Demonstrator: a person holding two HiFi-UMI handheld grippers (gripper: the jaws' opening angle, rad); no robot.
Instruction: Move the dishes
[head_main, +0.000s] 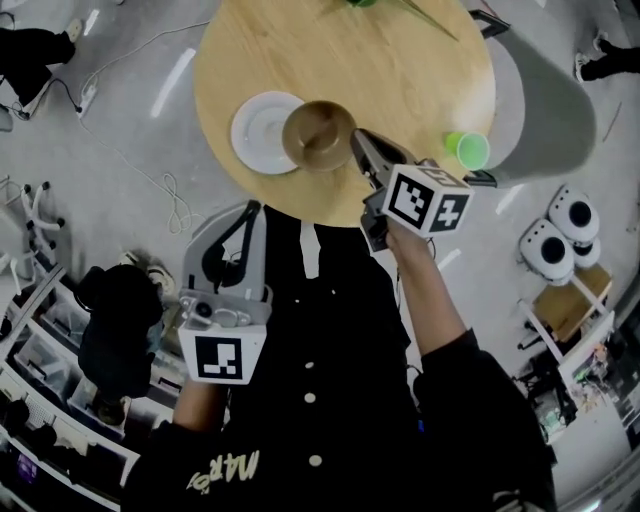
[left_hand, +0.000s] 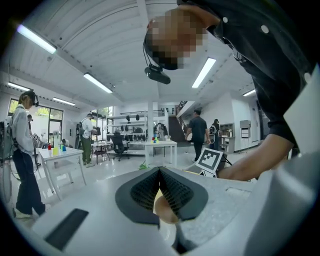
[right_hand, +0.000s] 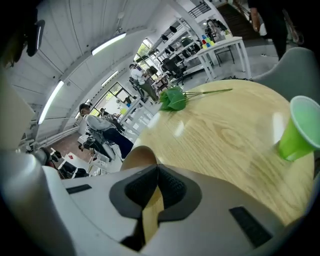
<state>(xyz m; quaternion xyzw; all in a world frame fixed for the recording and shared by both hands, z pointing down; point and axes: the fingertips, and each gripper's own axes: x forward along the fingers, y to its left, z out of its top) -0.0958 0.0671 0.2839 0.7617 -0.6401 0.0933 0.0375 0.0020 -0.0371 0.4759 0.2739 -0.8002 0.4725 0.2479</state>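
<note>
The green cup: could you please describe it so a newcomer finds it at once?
Start at the round wooden table. Near its right edge in the head view stands the green cup, apart from the white plate and brown bowl. It alone is a bright-green vessel.

Bright, even indoor light fills all three views. In the head view the round desk (head_main: 400, 70) is evenly lit. The brown bowl (head_main: 318, 135) by its near edge carries a dull sheen, and pale streaks of reflected light lie on the floor (head_main: 172, 82) left of the desk. The dark clothing (head_main: 330, 400) below the desk is near black, with little detail. Above the desk in the right claw view, ceiling strip lights (right_hand: 107, 44) burn white and throw glare patches on its wood. Both claw views bend straight lines hard and darken at the corners. The bodies of the right claw (right_hand: 156, 166) and left claw (left_hand: 160, 169), close to the lens, look soft.
</note>
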